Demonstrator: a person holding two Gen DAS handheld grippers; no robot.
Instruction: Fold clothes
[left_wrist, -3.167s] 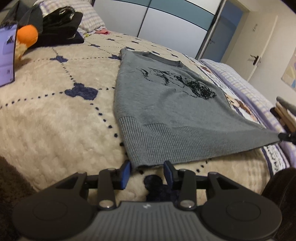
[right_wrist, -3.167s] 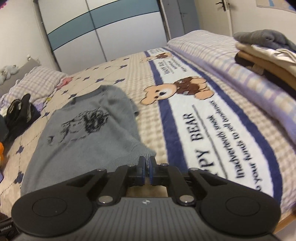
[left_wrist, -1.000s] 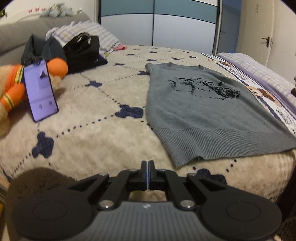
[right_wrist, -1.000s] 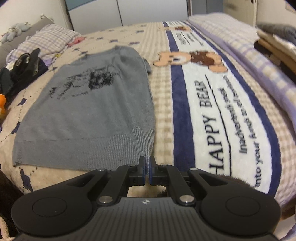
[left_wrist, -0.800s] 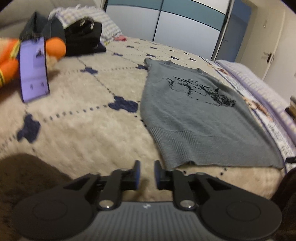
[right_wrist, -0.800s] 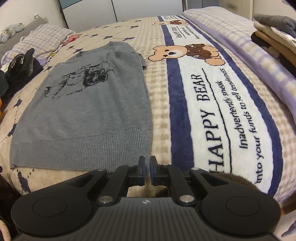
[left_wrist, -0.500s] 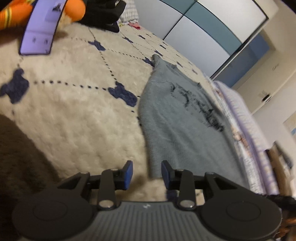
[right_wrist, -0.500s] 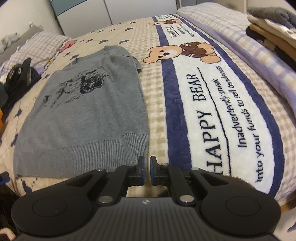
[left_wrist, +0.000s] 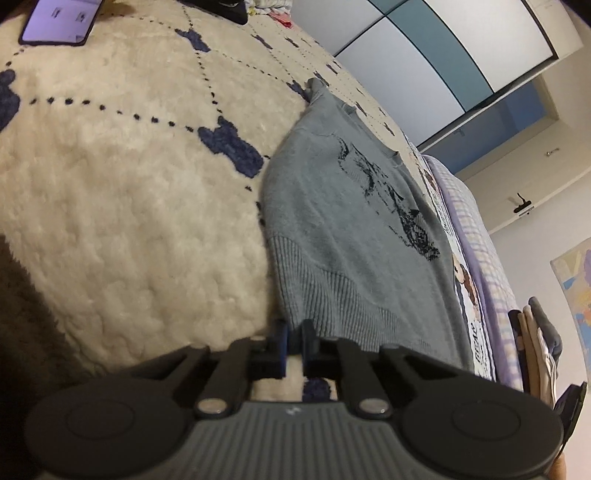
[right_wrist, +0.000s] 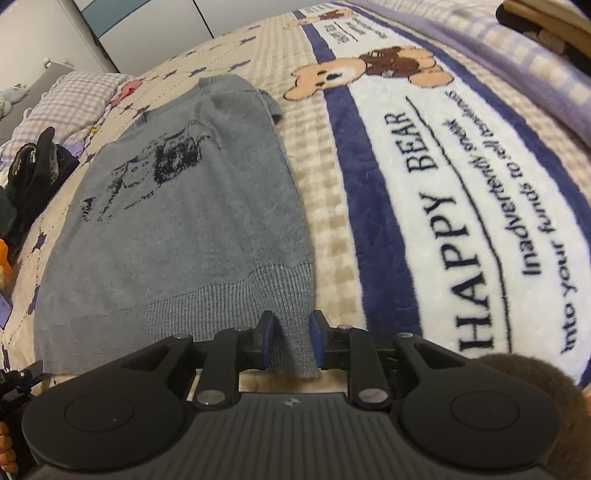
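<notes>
**Both hem corners lined up, sweater runs straight away from the hands**

Left wrist view: grey sweater (left_wrist: 343, 236) lies flat on the bed (left_wrist: 122, 206), long axis running from the ribbed hem up to the collar at the far end. Left hand-held gripper (left_wrist: 293, 345) sits at the hem's left corner, jaws nearly together with a thin slit between the blue pads. The corner's edge is right at the tips; can't tell whether the knit is actually pinched. Cream fleece blanket with navy dotted diamonds to the left, phone (left_wrist: 59, 22) near the top-left, wardrobe doors (left_wrist: 443, 55) beyond, stack of folded clothes (left_wrist: 535, 347) at the right edge.

Right wrist view: right hand-held gripper (right_wrist: 291, 341) straddles the hem's right corner, jaws opening, ribbed knit between the pads but not pressed. Sweater extends up and left from here. "HAPPY BEAR" blanket panel (right_wrist: 461, 236) just right of it, checked pillow (right_wrist: 74, 99) and dark clothes (right_wrist: 33, 173) far left.

Judgement: each hand nearest its own corner; fold goes hem toward collar.
</notes>
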